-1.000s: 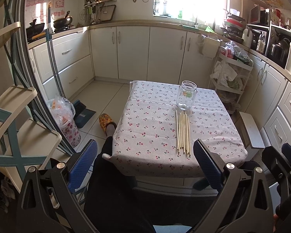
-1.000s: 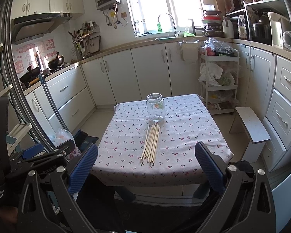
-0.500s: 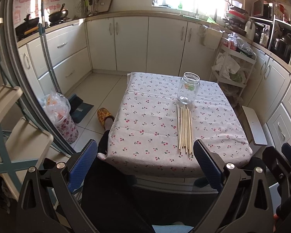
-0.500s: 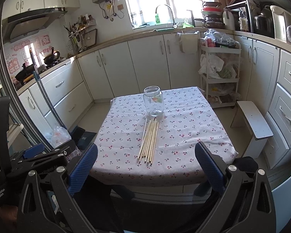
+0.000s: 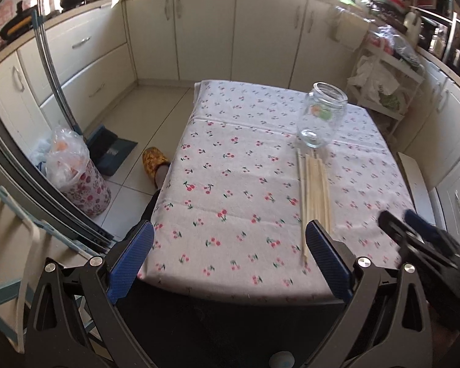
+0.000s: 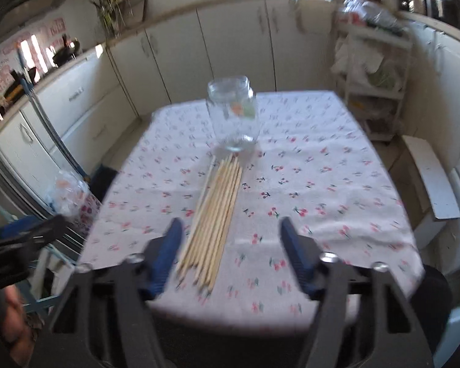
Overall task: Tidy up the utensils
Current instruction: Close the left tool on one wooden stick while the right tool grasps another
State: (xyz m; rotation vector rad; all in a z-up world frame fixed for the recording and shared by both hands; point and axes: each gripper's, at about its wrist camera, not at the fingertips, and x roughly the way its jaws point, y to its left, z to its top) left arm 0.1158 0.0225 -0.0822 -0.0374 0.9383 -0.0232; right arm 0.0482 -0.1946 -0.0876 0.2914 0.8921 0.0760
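Observation:
Several pale wooden chopsticks [image 5: 314,193] lie side by side on the cherry-print tablecloth [image 5: 230,184], pointing toward an empty clear glass jar [image 5: 322,116] that stands upright just beyond them. My left gripper [image 5: 230,257] is open and empty over the table's near edge, left of the chopsticks. In the right wrist view the chopsticks [image 6: 214,217] and jar [image 6: 233,113] sit ahead. My right gripper [image 6: 234,254] is open and empty, its jaws over the near ends of the chopsticks. The right gripper also shows in the left wrist view [image 5: 420,239].
The table stands in a kitchen with cream cabinets [image 5: 205,30] around it. A flowered bin with a plastic bag [image 5: 76,171] and a slipper [image 5: 155,161] are on the floor at left. A white stool [image 6: 429,178] and a storage cart [image 6: 374,70] stand at right.
Both grippers have moved forward and down toward the table. The right gripper has narrowed its opening and now sits over the near ends of the chopsticks.

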